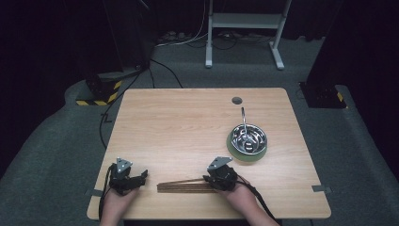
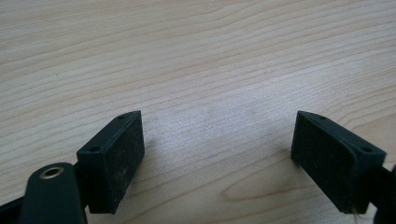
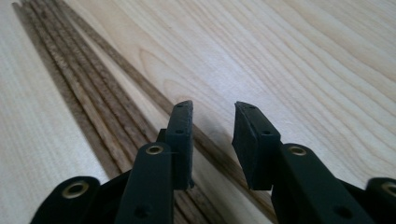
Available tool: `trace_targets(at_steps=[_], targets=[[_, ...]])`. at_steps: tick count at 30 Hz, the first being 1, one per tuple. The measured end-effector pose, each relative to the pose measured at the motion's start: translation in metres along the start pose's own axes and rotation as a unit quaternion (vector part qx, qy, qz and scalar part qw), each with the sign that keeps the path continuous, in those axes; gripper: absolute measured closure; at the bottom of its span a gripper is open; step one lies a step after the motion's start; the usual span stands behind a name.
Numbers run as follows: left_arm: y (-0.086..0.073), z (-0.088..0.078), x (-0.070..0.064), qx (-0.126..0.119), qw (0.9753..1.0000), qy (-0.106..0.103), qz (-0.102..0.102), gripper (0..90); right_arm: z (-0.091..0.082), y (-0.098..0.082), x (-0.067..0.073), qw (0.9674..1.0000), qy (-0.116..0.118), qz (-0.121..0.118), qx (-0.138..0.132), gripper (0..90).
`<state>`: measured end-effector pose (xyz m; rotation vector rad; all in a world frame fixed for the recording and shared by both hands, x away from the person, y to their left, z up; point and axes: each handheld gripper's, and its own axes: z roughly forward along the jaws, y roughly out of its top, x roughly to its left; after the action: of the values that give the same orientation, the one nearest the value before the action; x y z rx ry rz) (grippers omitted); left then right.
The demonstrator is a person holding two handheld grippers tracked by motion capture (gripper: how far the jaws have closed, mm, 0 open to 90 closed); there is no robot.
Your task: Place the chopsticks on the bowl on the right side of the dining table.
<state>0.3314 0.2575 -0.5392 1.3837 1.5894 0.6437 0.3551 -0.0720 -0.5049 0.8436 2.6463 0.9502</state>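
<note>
The sticks (image 1: 186, 186) lie in a bundle near the front edge of the surface (image 1: 188, 122), their long axis parallel to that edge. One stick splays off at a slight angle from the rest. In the right gripper view at least five sticks (image 3: 88, 98) can be counted, though the exact number is hard to tell.

The right gripper (image 1: 221, 175) sits at the right end of the bundle, so it is the nearer hand by far. Its fingers (image 3: 182, 135) are partly open with a narrow gap and hold nothing. One finger is over the bundle, and the splayed stick runs under the gap between the two. The sticks stretch away from the fingers along their own length, so a grasp would likely take them by the end.

The left gripper (image 1: 126, 176) rests near the front left corner, just off the bundle's left end. Its fingers (image 2: 114, 154) are spread wide over bare wood, empty.

One metal bowl (image 1: 248, 138) stands on one green plate (image 1: 235, 153) toward the right edge, with one utensil (image 1: 243, 123) leaning in it.
</note>
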Motion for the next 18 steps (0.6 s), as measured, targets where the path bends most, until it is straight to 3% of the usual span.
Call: trace_targets(at_steps=[4, 8, 18], targets=[[0.0, 0.0, -0.001, -0.003, 1.0, 0.0, -0.004, 17.1, 0.002, -0.001, 0.003, 0.9998, 0.005, -0.015, 0.011, 70.8], [0.0, 0.001, -0.001, -0.004, 1.0, 0.0, -0.004, 17.1, 0.004, -0.001, 0.001, 0.9999, 0.003, -0.012, 0.009, 72.3], [0.0, 0.0, 0.0, -0.001, 1.0, -0.002, 0.002, 17.3, 0.007, 0.004, -0.025, 0.9996, -0.022, -0.009, 0.013, 75.6]])
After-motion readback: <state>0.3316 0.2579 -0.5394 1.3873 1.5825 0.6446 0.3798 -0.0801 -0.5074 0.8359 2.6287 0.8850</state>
